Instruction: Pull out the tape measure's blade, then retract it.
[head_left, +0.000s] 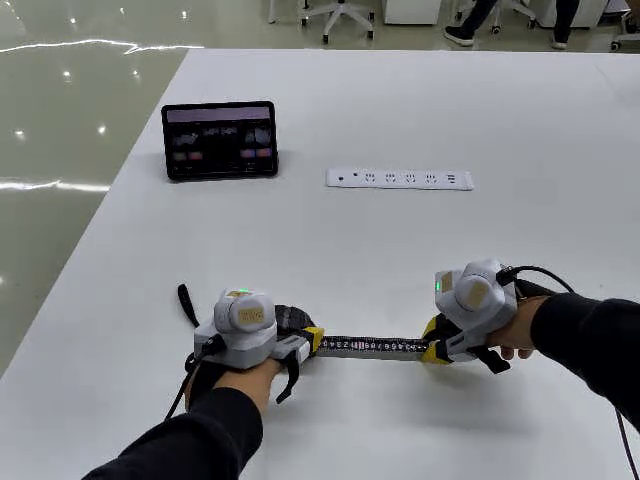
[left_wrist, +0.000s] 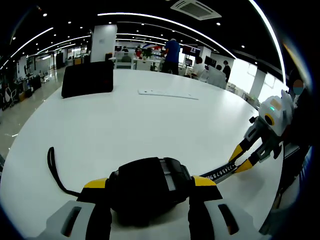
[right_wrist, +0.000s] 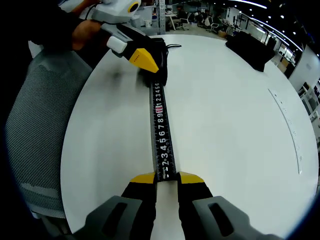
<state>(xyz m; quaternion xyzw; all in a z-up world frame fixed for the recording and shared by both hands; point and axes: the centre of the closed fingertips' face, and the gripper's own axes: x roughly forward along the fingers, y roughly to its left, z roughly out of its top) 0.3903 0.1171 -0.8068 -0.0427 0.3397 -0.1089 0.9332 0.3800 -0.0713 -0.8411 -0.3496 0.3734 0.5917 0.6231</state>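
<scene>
The left claw (head_left: 306, 340) is closed around the tape measure's black case (left_wrist: 147, 191), low on the white worktop (head_left: 400, 110). The right claw (right_wrist: 162, 178) pinches the free end of the blade (right_wrist: 159, 125). The blade is partly drawn out, and its long axis runs straight from one claw to the other. Extending it further probably means moving the right claw directly away from the case along that line.

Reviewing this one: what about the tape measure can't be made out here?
- Hook of the blade: right gripper view, hidden between the right tool's shut jaws.
- Markings on the case: left gripper view, dark and clamped between the left tool's jaws.
- Screen content of the tablet: head view, too small.
</scene>
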